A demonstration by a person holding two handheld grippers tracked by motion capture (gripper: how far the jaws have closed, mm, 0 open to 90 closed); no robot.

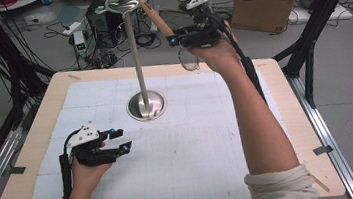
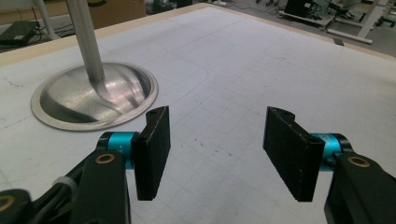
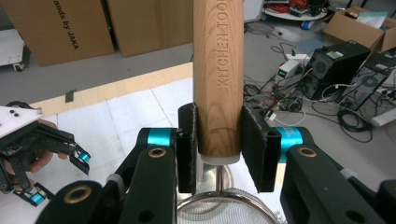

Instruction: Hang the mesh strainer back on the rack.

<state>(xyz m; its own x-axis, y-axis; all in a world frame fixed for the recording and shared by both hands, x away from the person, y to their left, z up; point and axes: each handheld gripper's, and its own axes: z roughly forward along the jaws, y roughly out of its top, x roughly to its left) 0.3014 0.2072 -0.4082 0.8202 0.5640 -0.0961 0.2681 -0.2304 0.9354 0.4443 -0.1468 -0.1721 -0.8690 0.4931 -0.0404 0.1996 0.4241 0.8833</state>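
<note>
A: Now, the right claw (image 3: 218,154)?
B: Pinching the strainer's wooden handle (image 3: 218,70), raised beside the metal stand (image 1: 133,49)

A: The left claw (image 2: 212,149)?
B: Spread, low over the worktop (image 1: 194,142)

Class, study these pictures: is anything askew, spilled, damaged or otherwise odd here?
Nothing spilled or damaged. The stand is upright. The right gripper holds a sieve by its wooden handle, tilted in mid-air, which looks deliberate.

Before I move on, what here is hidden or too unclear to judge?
- Strainer mesh: right gripper view, cut off by the bottom edge.
- Handle top: right gripper view, cut off by the top edge.
- Whether the handle touches the stand's top ring: high view, too small.
- Stand pole top: left gripper view, cut off.
</note>
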